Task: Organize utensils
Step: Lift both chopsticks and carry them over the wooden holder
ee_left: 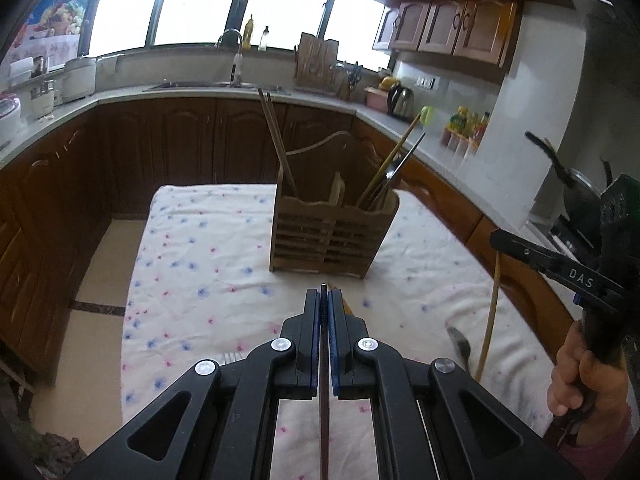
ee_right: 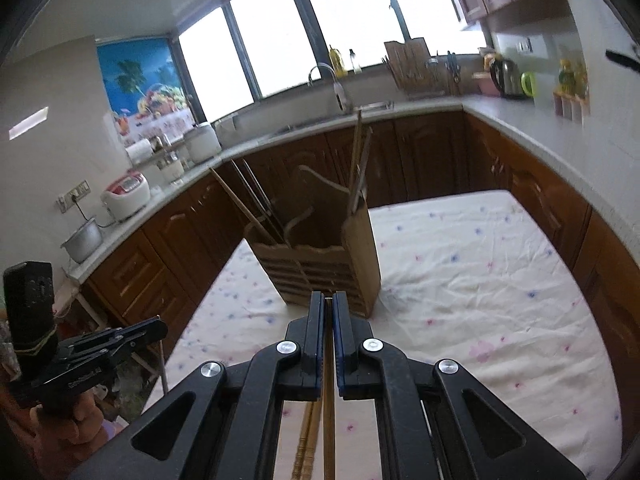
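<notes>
A wooden slatted utensil holder [ee_left: 334, 232] stands on the floral tablecloth [ee_left: 208, 264], with chopsticks [ee_left: 276, 144] in its left section and long utensils [ee_left: 394, 168] in its right. It also shows in the right wrist view [ee_right: 324, 272]. My left gripper [ee_left: 324, 294] is shut on a thin dark chopstick [ee_left: 324, 400], just short of the holder. My right gripper [ee_right: 329, 298] is shut on a light wooden chopstick [ee_right: 329, 412]; it also shows in the left wrist view [ee_left: 498, 236], with the stick [ee_left: 490, 320] hanging down.
A metal spoon [ee_left: 460, 344] lies on the cloth at right. More wooden sticks [ee_right: 306, 440] lie under my right gripper. Dark cabinets and a counter with sink [ee_left: 236, 80], kettle [ee_left: 400, 100] and rice cookers surround the table.
</notes>
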Motion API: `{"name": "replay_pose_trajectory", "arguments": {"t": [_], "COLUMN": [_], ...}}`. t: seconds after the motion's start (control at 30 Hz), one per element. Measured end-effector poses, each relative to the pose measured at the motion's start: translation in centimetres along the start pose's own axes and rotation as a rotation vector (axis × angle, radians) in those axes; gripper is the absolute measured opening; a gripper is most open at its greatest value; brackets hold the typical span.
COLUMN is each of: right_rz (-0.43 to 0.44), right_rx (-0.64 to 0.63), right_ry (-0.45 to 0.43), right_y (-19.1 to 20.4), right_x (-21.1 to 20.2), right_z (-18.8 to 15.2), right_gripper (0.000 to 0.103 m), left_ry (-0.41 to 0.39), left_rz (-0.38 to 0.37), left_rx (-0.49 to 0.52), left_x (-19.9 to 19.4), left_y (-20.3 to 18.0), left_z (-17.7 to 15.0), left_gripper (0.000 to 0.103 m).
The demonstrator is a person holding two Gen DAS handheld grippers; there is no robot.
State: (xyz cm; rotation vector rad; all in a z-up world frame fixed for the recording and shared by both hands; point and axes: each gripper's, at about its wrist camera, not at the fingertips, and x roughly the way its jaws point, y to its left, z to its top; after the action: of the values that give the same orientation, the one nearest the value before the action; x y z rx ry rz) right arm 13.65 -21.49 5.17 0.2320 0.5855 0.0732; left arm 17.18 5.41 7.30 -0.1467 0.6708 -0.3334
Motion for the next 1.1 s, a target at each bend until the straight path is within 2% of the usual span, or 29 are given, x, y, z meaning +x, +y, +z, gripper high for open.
{"name": "replay_pose_trajectory", "arguments": {"t": [0.5,0.77,0.87,1.1], "right_rz": [0.003,0.008,0.009,0.001], "right_rx": [-0.010,-0.012,-0.015,-0.011], "right_ry": [-0.095,-0.132,-0.149,-0.177], "right_y": [0.6,0.7,0.8,0.7], "right_x": [-3.6,-4.5,-4.7,-4.5], "right_z": [0.8,1.2,1.6,2.4], "right_gripper": [0.004,0.004,0.004,0.004], "left_ry": [-0.113,-0.159,-0.190,-0.260], "left_rz": [-0.011,-0.011,-0.029,-0.019], "left_rx": [-0.027,-0.044,-0.055,-0.067], "left_x": [-4.8,-5.8,-6.1,-6.2], "left_y": [0.3,1.0,1.2,1.5], "left_z": [-0.3,-0.3,-0.2,0.5], "left_gripper": [0.002,0.002,0.002,0.002]}}
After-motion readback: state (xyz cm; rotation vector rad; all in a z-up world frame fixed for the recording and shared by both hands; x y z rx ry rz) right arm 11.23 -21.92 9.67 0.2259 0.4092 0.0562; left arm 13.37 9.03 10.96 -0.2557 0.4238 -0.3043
